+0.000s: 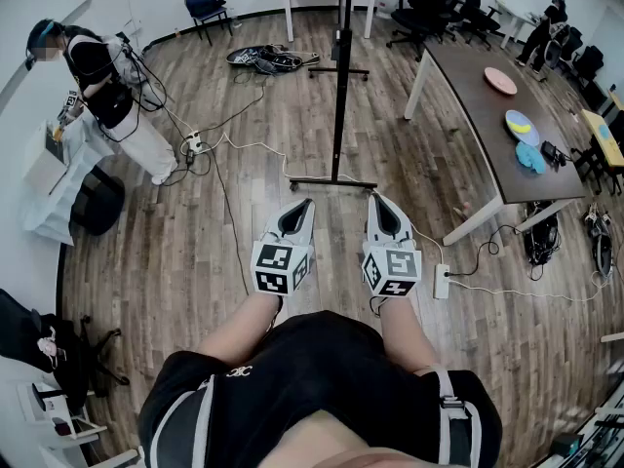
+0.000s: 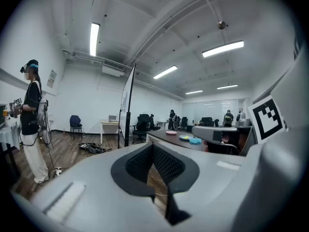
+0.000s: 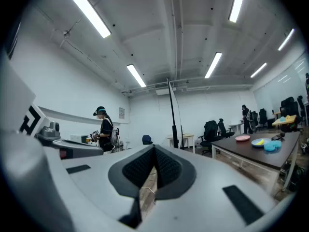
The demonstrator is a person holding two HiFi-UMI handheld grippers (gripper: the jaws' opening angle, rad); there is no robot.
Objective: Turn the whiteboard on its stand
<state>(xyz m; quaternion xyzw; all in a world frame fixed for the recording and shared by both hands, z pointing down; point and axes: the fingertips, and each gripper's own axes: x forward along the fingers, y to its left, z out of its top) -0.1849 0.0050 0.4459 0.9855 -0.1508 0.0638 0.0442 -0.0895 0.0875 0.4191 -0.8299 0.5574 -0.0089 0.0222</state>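
Wood floor [image 1: 244, 252] of an open office room; cables [image 1: 261, 58] lie in a tangle at the far end and a dark desk [image 1: 468, 105] with plates runs along the right. Another person [image 1: 97, 76] stands off to the left, well apart.

Whiteboard [image 1: 343, 66] stands straight ahead, seen edge-on as a thin dark upright. Its stand's foot bar [image 1: 331, 182] lies on the floor just beyond the gripper tips. Board looks upright; I cannot tell which way its face points.

Left hand-held gripper [image 1: 304, 208]: jaws together, nothing between them. Right hand-held gripper [image 1: 375, 201]: jaws together too, empty. Both are held out side by side, roughly level, aimed at the board and not touching it.

Step in hand, as I judge it: the approach. No contact made, turning not begun.

Next move likely calls for closing in on the board, parting the jaws of at least one gripper, and taking an edge of the frame, or pushing on it with shut jaws. The foot bar and the floor cables nearby could catch a step.
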